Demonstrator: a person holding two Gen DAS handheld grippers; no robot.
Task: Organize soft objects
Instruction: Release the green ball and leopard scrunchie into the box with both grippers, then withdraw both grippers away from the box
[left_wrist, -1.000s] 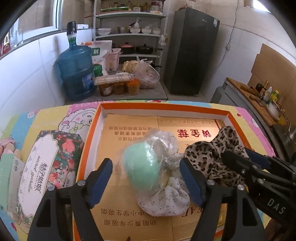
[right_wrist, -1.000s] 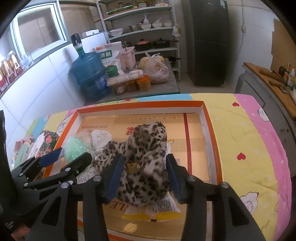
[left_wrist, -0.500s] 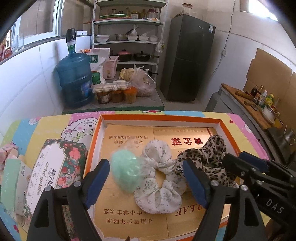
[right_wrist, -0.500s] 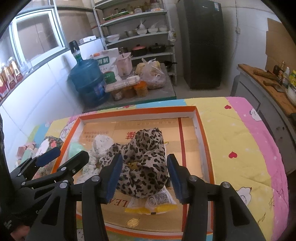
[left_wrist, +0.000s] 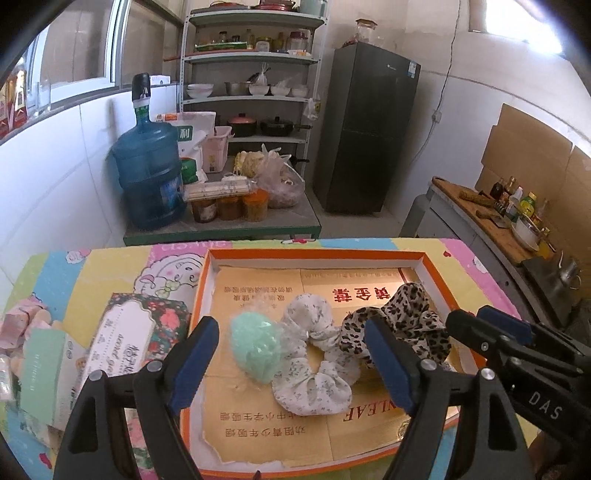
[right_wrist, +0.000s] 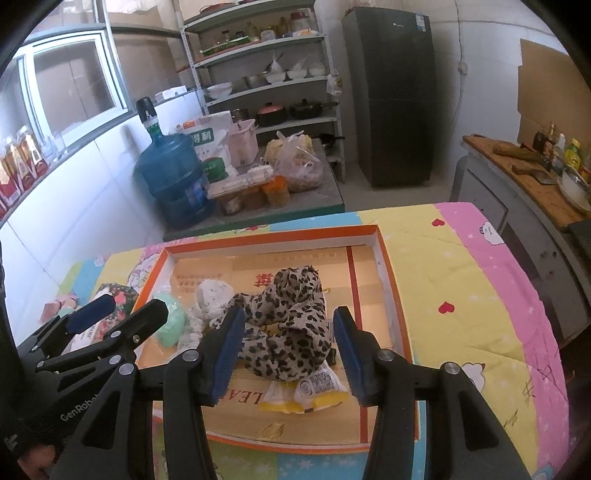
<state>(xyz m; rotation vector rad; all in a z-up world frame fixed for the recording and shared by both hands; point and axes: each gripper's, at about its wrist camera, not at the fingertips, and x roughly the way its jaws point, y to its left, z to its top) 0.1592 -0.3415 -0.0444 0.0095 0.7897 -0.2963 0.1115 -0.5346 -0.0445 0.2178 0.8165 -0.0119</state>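
Observation:
An orange-rimmed shallow box (left_wrist: 434, 266) (right_wrist: 386, 266) lies on a cartoon-print cloth. In it lie a mint green sponge in clear wrap (left_wrist: 255, 345) (right_wrist: 171, 323), a white floral scrunchie (left_wrist: 314, 362) (right_wrist: 212, 297) and a leopard-print scrunchie (left_wrist: 413, 317) (right_wrist: 291, 325). My left gripper (left_wrist: 291, 365) is open and empty, raised above the sponge and the white scrunchie. My right gripper (right_wrist: 288, 350) is open and empty, above the leopard scrunchie. A yellow packet (right_wrist: 306, 393) lies under the leopard scrunchie.
A floral tissue pack (left_wrist: 129, 339) and other soft packets (left_wrist: 33, 354) lie left of the box. Beyond the table stand a blue water jug (left_wrist: 149, 177), a shelf rack (left_wrist: 251, 85) and a dark fridge (left_wrist: 369, 125). A counter with bottles (left_wrist: 509, 210) is at right.
Both grippers have risen and drawn back from the box. The sponge and white scrunchie, close between the left fingers a second ago, now lie spread apart in the box.

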